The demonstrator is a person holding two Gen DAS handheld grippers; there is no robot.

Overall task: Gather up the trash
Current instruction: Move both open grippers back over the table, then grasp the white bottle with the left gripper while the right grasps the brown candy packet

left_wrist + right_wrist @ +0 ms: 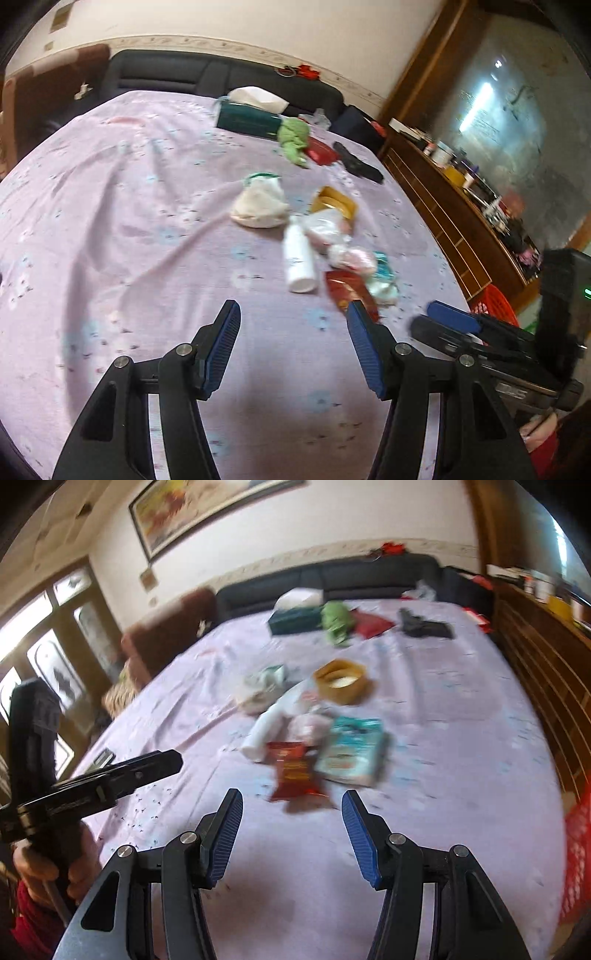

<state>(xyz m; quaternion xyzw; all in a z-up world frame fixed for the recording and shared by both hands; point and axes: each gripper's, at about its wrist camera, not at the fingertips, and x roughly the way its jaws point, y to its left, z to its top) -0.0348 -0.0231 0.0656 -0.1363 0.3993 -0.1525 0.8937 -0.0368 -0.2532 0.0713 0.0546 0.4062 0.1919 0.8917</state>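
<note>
Both grippers angled down over bed sheet (443,738), side by side. Left gripper (293,314) fingers spread, nothing btwn; right gripper (291,805) same, empty. Just ahead: red snack wrapper (293,771), teal pack (351,753), white bottle (299,258). Farther: yellow tape roll (341,681), crumpled white bag (260,203).

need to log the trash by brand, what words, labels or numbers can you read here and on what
None can be read; both views are blurred.
Red snack bag: yellow print, too blurred to read.
Teal and white packet: printing blurred, unreadable.
White bottle: faint mark, too small to read.
Right gripper body: pale lettering, too smeared to read.
Dark green tissue box: no lettering to be made out.
</note>
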